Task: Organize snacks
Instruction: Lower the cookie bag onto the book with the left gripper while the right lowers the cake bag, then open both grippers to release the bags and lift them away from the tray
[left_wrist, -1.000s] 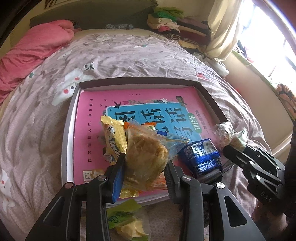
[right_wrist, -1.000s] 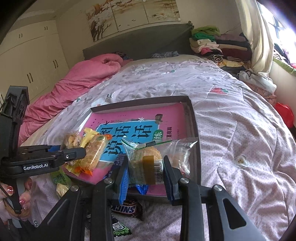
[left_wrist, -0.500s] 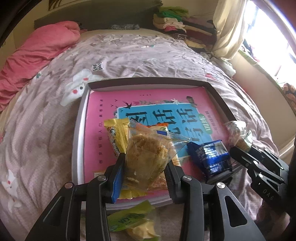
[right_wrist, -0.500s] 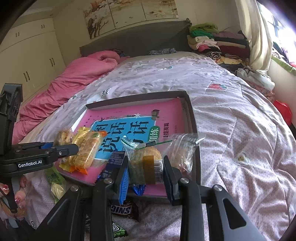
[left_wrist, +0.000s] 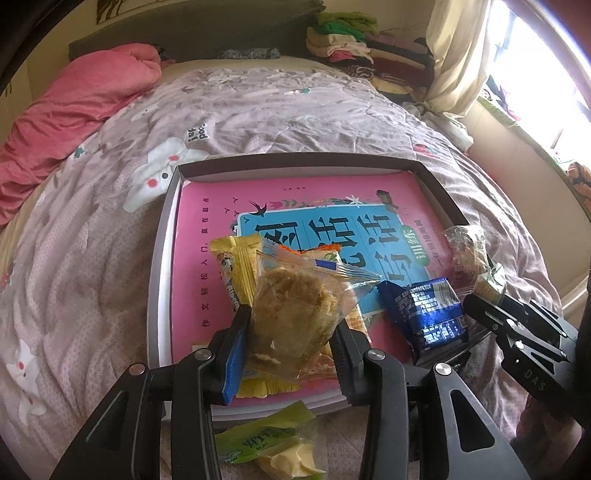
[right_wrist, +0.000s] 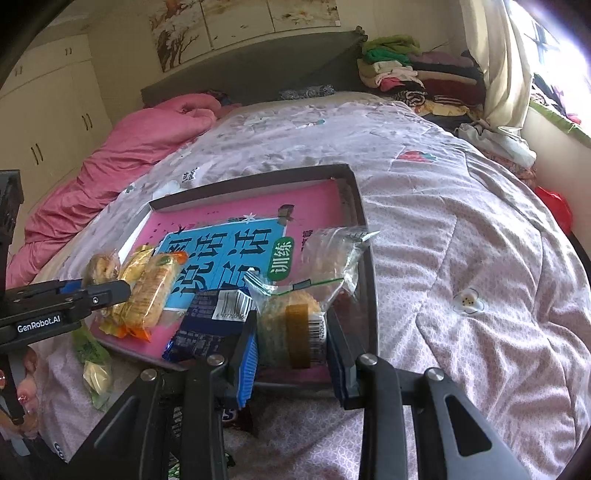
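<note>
Crinkly clear wrapper, flaky tan pastry (left_wrist: 295, 310) inside, pinched by left gripper (left_wrist: 291, 347) fingers above shallow grey tray (left_wrist: 157, 288) lined with glossy pink book on quilted bed. Right gripper (right_wrist: 291, 347) fingers clamp round clear-wrapped cake (right_wrist: 288, 325) at tray's near corner.

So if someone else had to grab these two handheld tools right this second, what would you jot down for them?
Left tool: clamped on a clear-wrapped flaky pastry, held over the tray's near edge.
Right tool: clamped on a clear-wrapped round cake, near the tray's right corner.
In the tray, on the pink book: yellow bar, orange cracker pack, blue packet, another clear-wrapped snack.
Left to do: set down both held snacks; the green packet and a dark chocolate bar lie on the bedspread outside the tray.
</note>
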